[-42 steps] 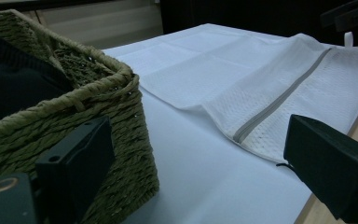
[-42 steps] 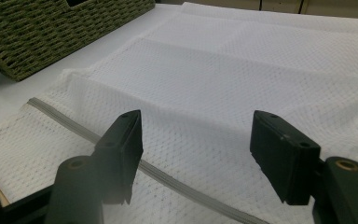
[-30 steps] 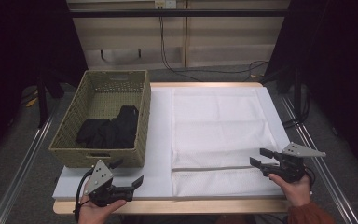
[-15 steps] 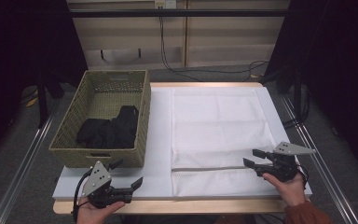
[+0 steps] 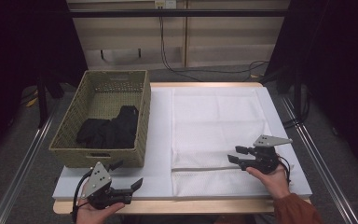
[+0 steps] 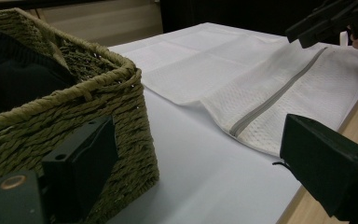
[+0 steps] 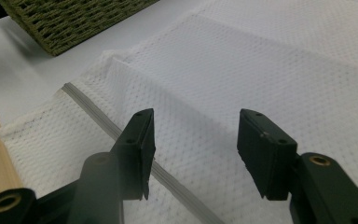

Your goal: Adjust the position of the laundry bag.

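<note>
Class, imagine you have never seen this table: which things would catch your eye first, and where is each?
A large white mesh bag with a grey zipper lies flat across the table's middle and right. A woven green basket at the left holds dark clothing. The right gripper, jaws open, hangs over the zipper; the left gripper waits open at the near edge.

— Behind the far edge of the table (image 5: 214,85)?
— Pale cabinet panels (image 5: 182,44), crossed by a dark horizontal bar (image 5: 177,13), with a black cable (image 5: 164,42) hanging down the middle and running along the floor (image 5: 214,73).
— To either side?
— Deep shadow, black on the left and the right, lit only over the middle.
— Beside the long edges?
— Metal rails (image 5: 23,165) on grey floor, one along the left, another (image 5: 317,154) along the right.
— And the table itself?
— Pale wood showing at the near edge (image 5: 177,206) and far edge, topped by a white board (image 5: 161,140).
</note>
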Demonstrator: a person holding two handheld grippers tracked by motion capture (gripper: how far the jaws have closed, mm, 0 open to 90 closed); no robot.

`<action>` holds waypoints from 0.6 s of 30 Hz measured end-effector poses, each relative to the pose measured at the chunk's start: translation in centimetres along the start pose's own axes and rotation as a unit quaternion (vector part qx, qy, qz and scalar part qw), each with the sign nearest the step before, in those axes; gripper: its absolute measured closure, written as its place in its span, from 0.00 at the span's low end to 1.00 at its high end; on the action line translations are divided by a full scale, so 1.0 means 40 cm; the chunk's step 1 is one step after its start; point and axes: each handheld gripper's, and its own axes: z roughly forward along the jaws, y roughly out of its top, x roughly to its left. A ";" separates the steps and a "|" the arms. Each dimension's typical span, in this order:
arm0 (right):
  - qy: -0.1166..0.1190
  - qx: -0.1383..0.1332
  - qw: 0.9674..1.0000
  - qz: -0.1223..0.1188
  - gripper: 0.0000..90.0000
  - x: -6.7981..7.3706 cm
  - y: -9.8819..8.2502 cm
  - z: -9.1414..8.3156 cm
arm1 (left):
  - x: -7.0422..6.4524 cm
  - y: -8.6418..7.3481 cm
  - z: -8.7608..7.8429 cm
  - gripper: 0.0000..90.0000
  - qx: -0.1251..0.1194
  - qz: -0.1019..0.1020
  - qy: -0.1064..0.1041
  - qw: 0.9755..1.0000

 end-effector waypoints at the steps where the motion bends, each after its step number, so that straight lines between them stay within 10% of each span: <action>1: 0.004 0.002 1.000 -0.002 0.53 0.003 0.004 0.008 | 0.001 0.001 0.000 0.12 -0.001 0.002 0.000 1.000; 18: 0.070 0.029 0.996 -0.037 0.56 0.094 0.075 0.166 | -0.003 0.002 -0.001 0.13 -0.002 -0.009 -0.006 1.000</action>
